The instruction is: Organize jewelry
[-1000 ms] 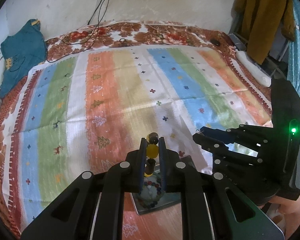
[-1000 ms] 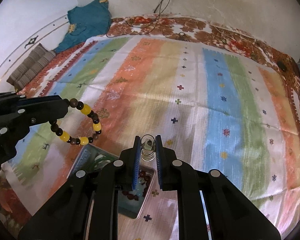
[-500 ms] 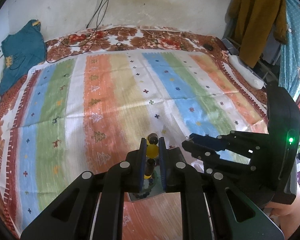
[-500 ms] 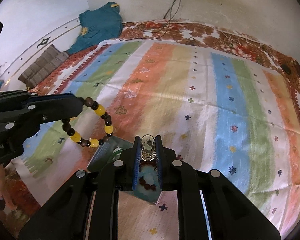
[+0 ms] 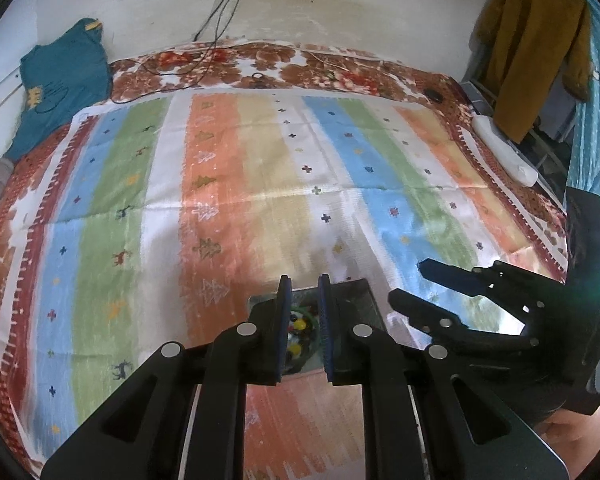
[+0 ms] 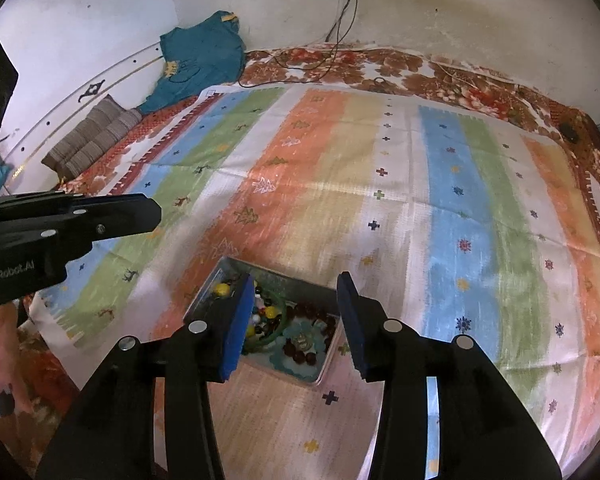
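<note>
A small metal tray (image 6: 327,364) lies on the striped bedspread and also shows in the left wrist view (image 5: 364,292). It holds jewelry: a yellow-and-brown bead bracelet (image 6: 222,289), a green bangle (image 6: 278,330), dark beads (image 6: 300,354) and a small metal ornament (image 6: 302,340). My right gripper (image 6: 296,284) is open and empty above the tray. My left gripper (image 5: 304,282) is open a little and empty above the tray, with beads (image 5: 298,326) visible between its fingers. The right gripper shows in the left wrist view (image 5: 408,284), and the left gripper's fingers (image 6: 148,212) show at left in the right wrist view.
The striped bedspread (image 5: 260,184) covers a bed against a white wall. A teal shirt (image 5: 60,80) lies at the far left, folded grey cloth (image 6: 92,140) beside it. Cables (image 5: 212,40) run down the wall. A mustard garment (image 5: 536,48) hangs at right.
My left gripper let go of the bead bracelet and my right gripper let go of the metal ornament; both now lie in the tray. Both grippers opened.
</note>
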